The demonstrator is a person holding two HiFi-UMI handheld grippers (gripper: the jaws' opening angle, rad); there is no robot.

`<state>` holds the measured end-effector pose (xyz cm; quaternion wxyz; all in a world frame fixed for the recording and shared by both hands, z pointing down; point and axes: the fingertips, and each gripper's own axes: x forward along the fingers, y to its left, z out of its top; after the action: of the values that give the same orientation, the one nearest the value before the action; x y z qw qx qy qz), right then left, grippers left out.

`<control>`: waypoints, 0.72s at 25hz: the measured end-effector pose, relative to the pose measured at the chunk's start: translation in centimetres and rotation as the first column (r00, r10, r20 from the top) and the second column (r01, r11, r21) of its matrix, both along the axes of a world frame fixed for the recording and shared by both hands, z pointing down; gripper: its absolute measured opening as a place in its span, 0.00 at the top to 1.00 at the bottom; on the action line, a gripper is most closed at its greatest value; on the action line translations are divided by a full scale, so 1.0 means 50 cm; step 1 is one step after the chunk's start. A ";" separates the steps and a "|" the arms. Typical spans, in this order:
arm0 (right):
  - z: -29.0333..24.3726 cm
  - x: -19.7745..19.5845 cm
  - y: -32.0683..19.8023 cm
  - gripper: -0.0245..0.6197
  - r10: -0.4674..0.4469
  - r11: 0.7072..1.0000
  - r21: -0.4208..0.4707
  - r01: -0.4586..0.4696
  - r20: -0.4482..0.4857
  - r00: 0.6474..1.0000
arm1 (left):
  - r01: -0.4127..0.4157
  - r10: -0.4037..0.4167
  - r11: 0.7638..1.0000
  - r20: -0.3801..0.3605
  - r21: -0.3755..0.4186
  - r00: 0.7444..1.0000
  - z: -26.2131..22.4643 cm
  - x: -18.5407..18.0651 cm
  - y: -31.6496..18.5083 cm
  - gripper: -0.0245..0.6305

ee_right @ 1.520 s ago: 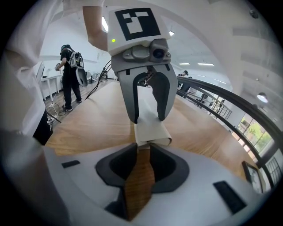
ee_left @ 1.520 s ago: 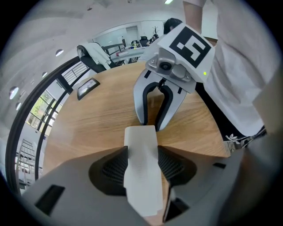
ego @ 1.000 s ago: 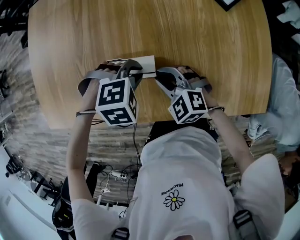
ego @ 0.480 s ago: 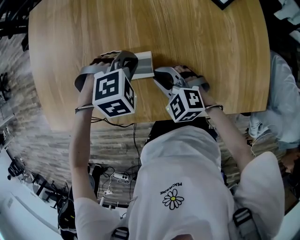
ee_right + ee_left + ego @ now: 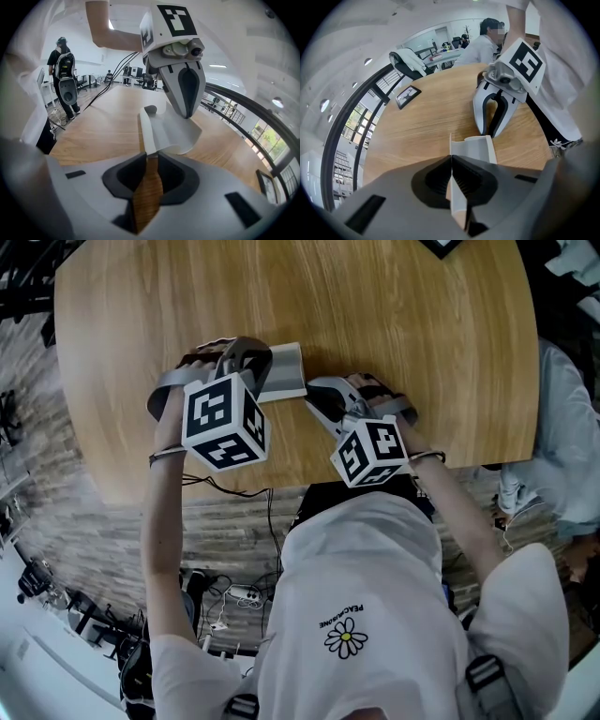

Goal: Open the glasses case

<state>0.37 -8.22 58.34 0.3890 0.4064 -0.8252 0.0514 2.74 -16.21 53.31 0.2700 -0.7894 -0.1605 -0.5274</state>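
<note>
The table (image 5: 394, 324) is warm oak-toned wood with fine, streaky grain. The glasses case (image 5: 284, 371) is plain pale grey-white. The left gripper (image 5: 247, 360) and right gripper (image 5: 317, 395) are light grey, their fingers (image 5: 384, 201) lined black inside. Each gripper carries a cube of black-and-white square markers. The shirt (image 5: 366, 559) is white with a daisy print.

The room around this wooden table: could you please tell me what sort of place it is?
Probably an open-plan office or lab: desks and office chairs in the background, a person at a far desk, and a railing beside tall windows.
</note>
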 end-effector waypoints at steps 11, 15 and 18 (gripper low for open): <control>-0.001 -0.001 0.002 0.82 0.001 1.000 -0.031 -0.001 0.028 1.000 | 0.021 -0.021 1.000 -0.014 0.000 1.000 -0.013 -0.011 0.002 0.91; -0.026 0.004 0.005 0.82 0.030 0.999 -0.027 -0.029 0.070 0.997 | 0.046 -0.045 0.999 -0.055 0.015 0.997 -0.044 -0.016 -0.002 0.92; -0.089 0.018 -0.026 0.82 0.072 0.996 0.041 -0.077 0.114 0.991 | 0.099 -0.094 0.995 -0.131 0.031 0.987 -0.095 -0.012 -0.021 0.92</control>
<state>1.28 -9.52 53.88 0.3305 0.4420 -0.8310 0.0699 2.15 -17.26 48.57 0.2688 -0.8236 -0.0945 -0.4904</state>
